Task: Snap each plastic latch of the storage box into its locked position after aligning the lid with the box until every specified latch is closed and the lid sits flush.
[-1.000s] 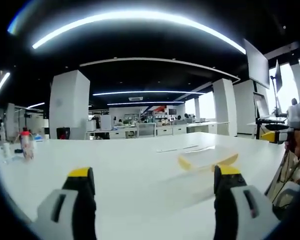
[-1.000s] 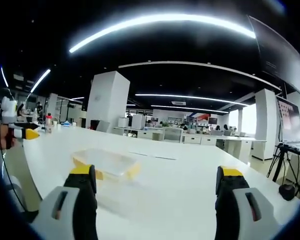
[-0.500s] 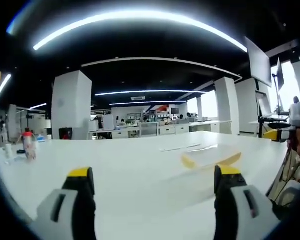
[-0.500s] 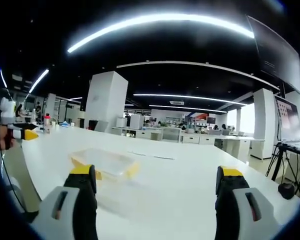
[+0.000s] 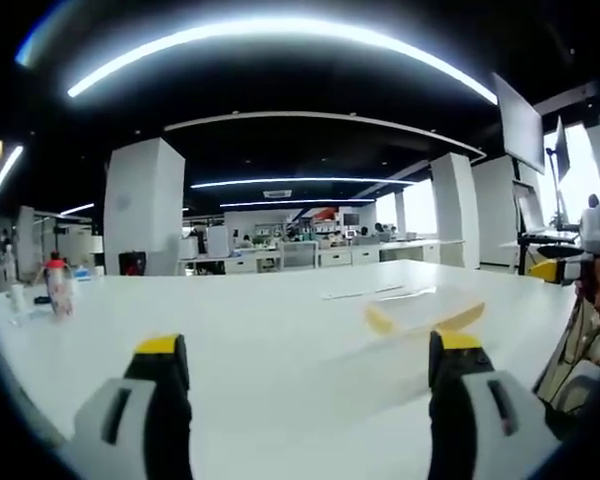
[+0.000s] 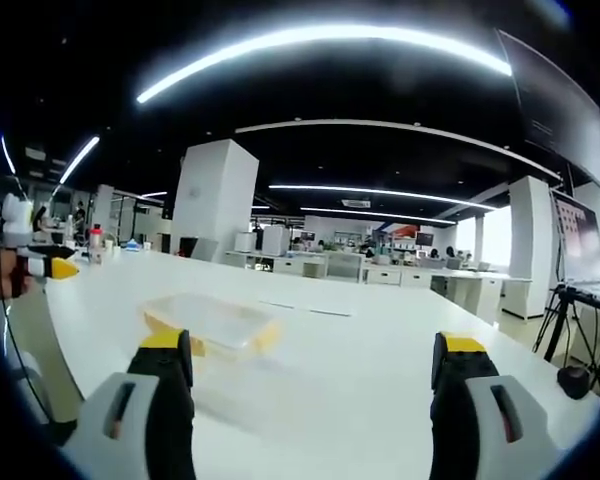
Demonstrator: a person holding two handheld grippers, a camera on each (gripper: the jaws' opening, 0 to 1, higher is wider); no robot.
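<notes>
Your left tool (image 5: 310,350) and right tool (image 6: 310,350) both gape wide, grasping nothing; the clear storage box (image 6: 212,322) with yellow latches (image 6: 268,338) sits apart on the white worktop (image 6: 360,370), ahead of both

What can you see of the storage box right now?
The storage box is a shallow, clear plastic rectangle with yellow latches at its ends, lying flat on the white table. A clear lid seems to sit on top, but whether it is flush or any latch is locked is too blurred to tell. It rests ahead of both open grippers, touched by neither. In the left gripper view it lies right of centre.
</notes>
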